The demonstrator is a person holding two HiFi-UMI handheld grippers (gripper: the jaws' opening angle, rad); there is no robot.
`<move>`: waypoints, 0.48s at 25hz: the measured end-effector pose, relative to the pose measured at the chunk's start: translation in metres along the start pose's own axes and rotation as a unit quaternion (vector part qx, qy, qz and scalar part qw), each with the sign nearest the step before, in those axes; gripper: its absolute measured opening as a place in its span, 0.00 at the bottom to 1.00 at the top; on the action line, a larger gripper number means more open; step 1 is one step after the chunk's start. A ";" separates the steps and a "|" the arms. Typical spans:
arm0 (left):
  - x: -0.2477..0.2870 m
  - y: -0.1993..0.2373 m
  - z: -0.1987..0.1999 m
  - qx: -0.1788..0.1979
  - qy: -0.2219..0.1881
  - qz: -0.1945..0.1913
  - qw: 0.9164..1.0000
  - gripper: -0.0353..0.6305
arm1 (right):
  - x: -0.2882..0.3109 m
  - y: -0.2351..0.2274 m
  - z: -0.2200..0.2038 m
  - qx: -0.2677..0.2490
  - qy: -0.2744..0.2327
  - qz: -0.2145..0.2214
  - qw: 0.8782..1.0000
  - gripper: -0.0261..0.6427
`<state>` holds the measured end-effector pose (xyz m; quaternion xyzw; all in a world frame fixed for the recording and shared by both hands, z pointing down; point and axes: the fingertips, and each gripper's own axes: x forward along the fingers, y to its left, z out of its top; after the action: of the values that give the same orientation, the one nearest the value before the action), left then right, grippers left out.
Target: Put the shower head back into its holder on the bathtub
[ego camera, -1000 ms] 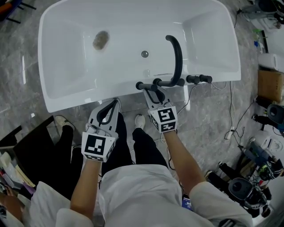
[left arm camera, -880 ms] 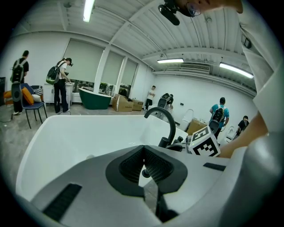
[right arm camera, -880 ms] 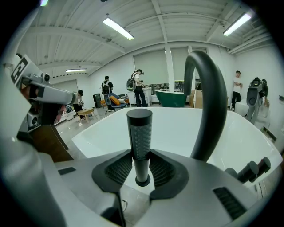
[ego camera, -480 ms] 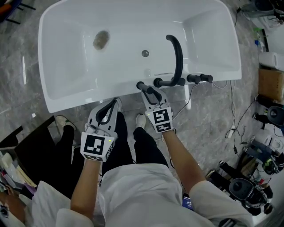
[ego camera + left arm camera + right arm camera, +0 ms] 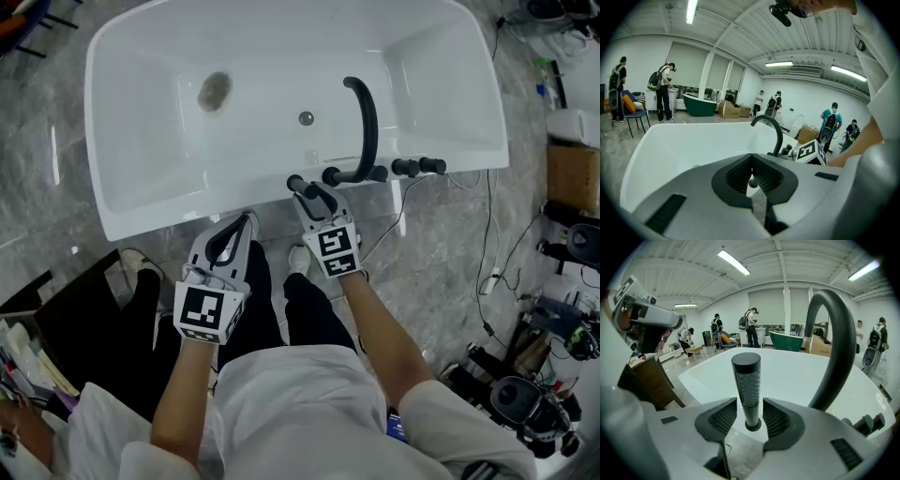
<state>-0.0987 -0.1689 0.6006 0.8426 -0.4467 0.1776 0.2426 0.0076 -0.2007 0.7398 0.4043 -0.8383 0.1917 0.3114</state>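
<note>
- The right gripper [image 5: 749,416] has just been opening its jaws. We see a gap on each side of the shower head [image 5: 746,380], which stands upright between the pads, touched by neither.
- We read this as a release. The shower head rests with its foot in the holder [image 5: 753,424] on the rim of the bathtub [image 5: 187,211], near the black spout [image 5: 366,122], so the task looks all but done.
- The left gripper [image 5: 751,176] hangs well apart, short of the rim, jaws together and empty.
</note>
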 end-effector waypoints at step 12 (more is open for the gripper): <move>-0.018 -0.016 0.018 0.010 -0.017 0.021 1.000 0.07 | -0.033 -0.004 0.012 0.004 -0.018 -0.001 1.000 0.30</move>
<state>-0.0930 -0.1598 0.5724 0.8382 -0.4666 0.1727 0.2231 0.0225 -0.1913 0.7091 0.4099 -0.8425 0.1878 0.2948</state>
